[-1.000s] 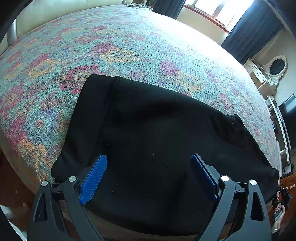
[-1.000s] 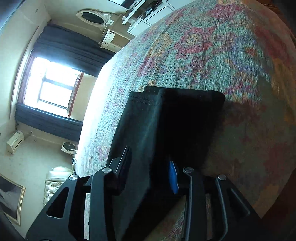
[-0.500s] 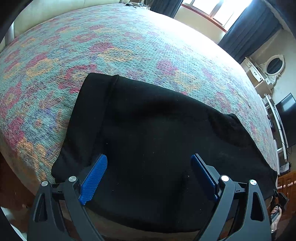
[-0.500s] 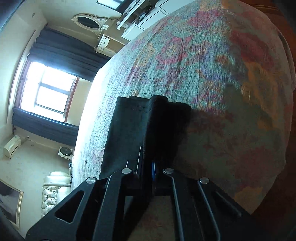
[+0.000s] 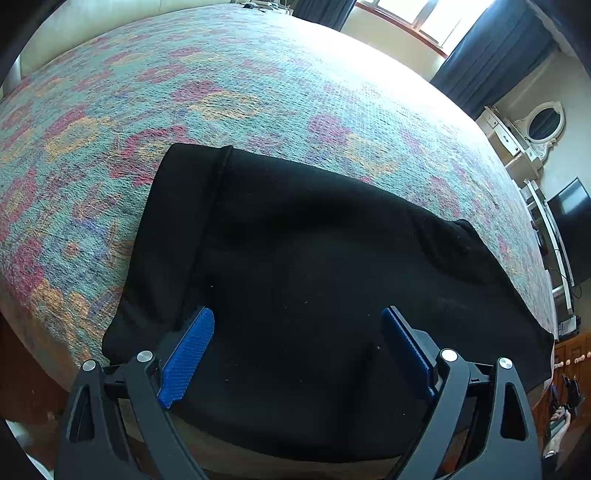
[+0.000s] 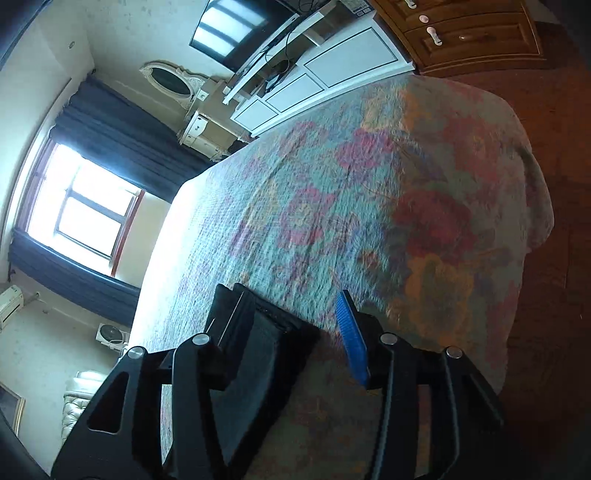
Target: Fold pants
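Observation:
The black pants (image 5: 314, 258) lie folded flat across the near part of the flowered bedspread (image 5: 258, 92). My left gripper (image 5: 295, 332) hovers open just over their near edge, its blue pads (image 5: 188, 350) wide apart and holding nothing. In the right wrist view only a narrow end of the pants (image 6: 273, 332) shows. It lies between the opening jaws of my right gripper (image 6: 291, 317), close beside the dark left finger. The blue right pad (image 6: 352, 336) stands clear of the cloth, so nothing is gripped.
The bedspread (image 6: 369, 206) drops off at the bed's corner to a wooden floor (image 6: 554, 258). Beyond the bed stand a white TV cabinet (image 6: 332, 66), a wooden chest of drawers (image 6: 472, 33), a dresser with an oval mirror (image 5: 539, 125) and a curtained window (image 6: 85, 206).
The right gripper, shut on the pants' end half a second ago, has opened and let it go. It has drawn back, showing more bed beyond. The left gripper has not moved.

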`<action>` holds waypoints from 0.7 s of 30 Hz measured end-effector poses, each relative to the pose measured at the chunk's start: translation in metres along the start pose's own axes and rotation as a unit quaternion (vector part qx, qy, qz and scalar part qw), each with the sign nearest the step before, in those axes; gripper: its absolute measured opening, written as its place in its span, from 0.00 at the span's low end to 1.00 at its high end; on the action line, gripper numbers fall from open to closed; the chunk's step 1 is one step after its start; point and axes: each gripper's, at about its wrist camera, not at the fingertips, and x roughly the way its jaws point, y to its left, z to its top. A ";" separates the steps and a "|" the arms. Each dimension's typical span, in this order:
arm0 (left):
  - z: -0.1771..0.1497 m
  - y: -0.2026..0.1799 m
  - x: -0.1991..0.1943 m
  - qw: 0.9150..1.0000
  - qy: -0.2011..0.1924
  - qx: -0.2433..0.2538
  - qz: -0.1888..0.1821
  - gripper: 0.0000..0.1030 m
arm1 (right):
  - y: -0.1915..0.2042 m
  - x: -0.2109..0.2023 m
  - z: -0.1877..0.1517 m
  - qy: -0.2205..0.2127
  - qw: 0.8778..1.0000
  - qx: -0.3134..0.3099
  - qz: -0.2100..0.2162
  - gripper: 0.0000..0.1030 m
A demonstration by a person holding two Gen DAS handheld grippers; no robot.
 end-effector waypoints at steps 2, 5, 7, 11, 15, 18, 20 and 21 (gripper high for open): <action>0.001 0.001 0.000 1.000 0.001 -0.004 -0.004 0.88 | 0.009 -0.006 0.010 -0.003 1.000 -0.027 0.007 0.57; 0.002 0.003 0.000 1.000 0.005 -0.005 -0.013 0.88 | 0.025 -0.003 0.019 0.009 0.997 -0.074 0.022 0.71; 0.003 0.004 0.001 1.000 0.009 -0.003 -0.023 0.89 | 0.036 0.022 0.022 0.079 0.990 -0.106 0.038 0.78; 0.004 0.010 0.000 0.999 0.014 -0.002 -0.046 0.90 | 0.041 0.064 0.021 0.156 0.975 -0.158 0.024 0.77; 0.005 0.017 -0.001 0.998 0.015 -0.012 -0.066 0.90 | 0.031 0.095 0.030 0.202 0.972 -0.106 0.064 0.77; 0.004 0.023 -0.002 0.997 0.014 -0.019 -0.079 0.90 | 0.030 0.117 0.023 0.262 0.956 -0.105 0.082 0.78; 0.005 0.025 -0.002 0.996 0.015 -0.022 -0.085 0.91 | 0.037 0.123 0.020 0.279 0.949 -0.125 0.078 0.78; 0.005 0.026 -0.003 0.996 0.016 -0.021 -0.088 0.91 | 0.039 0.125 0.018 0.292 0.944 -0.125 0.087 0.78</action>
